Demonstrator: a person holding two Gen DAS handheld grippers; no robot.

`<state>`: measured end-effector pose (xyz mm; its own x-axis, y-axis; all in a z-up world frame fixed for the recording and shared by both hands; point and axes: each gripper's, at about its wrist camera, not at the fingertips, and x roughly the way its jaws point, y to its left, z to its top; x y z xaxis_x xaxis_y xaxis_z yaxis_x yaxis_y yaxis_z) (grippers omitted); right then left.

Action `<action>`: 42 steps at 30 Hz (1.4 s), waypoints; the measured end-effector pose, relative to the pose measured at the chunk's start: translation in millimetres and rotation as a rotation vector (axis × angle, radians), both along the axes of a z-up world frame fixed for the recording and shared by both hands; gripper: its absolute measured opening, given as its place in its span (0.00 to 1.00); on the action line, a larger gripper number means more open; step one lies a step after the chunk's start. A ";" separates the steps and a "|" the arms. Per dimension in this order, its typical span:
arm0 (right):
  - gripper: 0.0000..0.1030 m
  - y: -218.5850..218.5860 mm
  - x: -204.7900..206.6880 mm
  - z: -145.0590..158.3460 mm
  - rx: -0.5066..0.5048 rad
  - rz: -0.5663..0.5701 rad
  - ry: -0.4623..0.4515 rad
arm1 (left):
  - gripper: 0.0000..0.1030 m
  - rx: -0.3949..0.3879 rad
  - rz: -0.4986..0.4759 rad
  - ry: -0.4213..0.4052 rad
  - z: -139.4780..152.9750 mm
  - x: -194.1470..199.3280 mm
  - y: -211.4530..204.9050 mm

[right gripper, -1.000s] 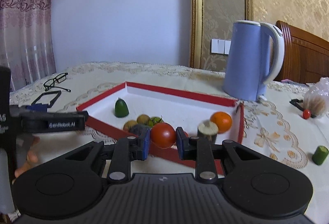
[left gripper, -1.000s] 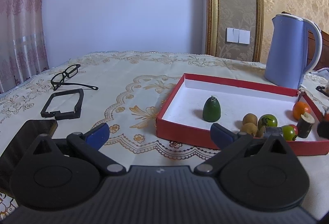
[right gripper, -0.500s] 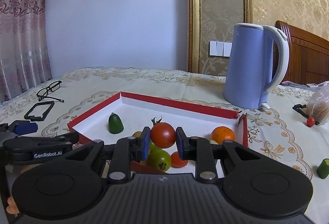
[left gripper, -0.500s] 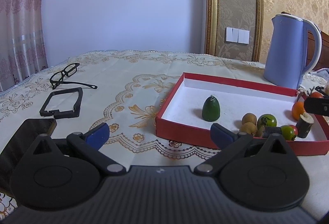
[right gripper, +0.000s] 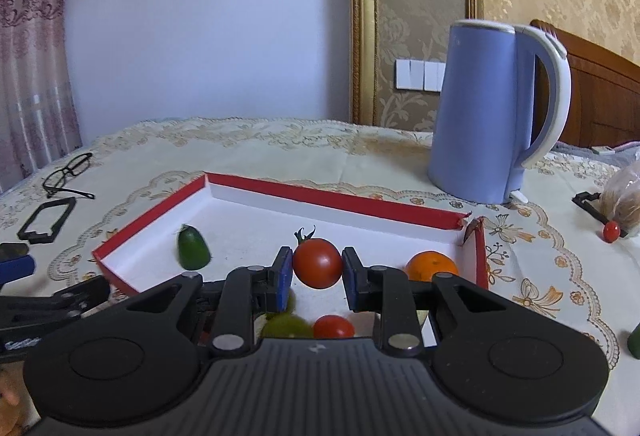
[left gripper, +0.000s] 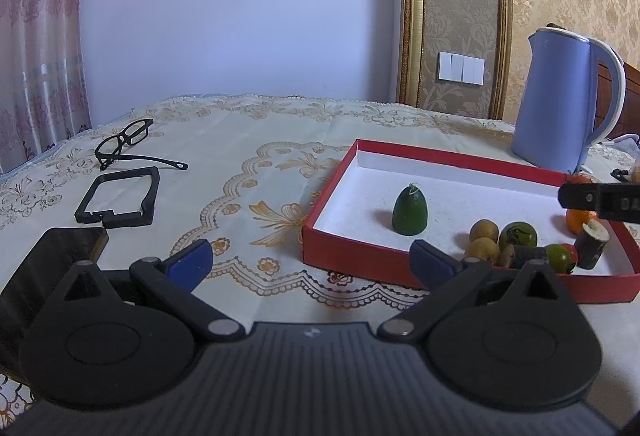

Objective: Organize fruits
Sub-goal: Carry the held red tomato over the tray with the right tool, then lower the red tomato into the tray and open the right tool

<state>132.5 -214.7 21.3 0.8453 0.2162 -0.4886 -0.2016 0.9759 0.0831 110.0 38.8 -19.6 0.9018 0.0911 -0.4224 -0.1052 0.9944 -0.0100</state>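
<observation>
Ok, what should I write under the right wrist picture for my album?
The right gripper holds a red tomato above the red tray.

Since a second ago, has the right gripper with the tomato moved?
Yes. The right gripper, shut on the tomato, has gone forward from the red box's near wall to over its floor, closer to the kettle.
</observation>
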 end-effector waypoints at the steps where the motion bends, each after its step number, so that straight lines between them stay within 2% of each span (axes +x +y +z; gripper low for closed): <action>1: 0.25 0.3 4.0 -1.7 -0.002 -0.004 0.009 | 1.00 -0.002 0.001 0.001 -0.1 -0.1 0.3; 15: 0.25 18.7 41.9 -16.3 -0.060 -0.018 0.068 | 1.00 -0.016 -0.004 0.007 -0.1 0.9 2.4; 27: 0.25 17.6 64.4 -23.9 -0.042 -0.052 0.115 | 1.00 -0.019 -0.006 0.011 -0.3 1.1 2.8; 42: 0.25 24.2 71.0 -27.7 -0.061 -0.056 0.124 | 1.00 -0.021 -0.007 0.013 -1.0 1.2 2.9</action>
<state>203.5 -190.5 -6.4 0.7877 0.1370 -0.6007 -0.1387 0.9894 0.0438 111.3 41.7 -20.6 0.8969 0.0761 -0.4357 -0.0988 0.9947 -0.0297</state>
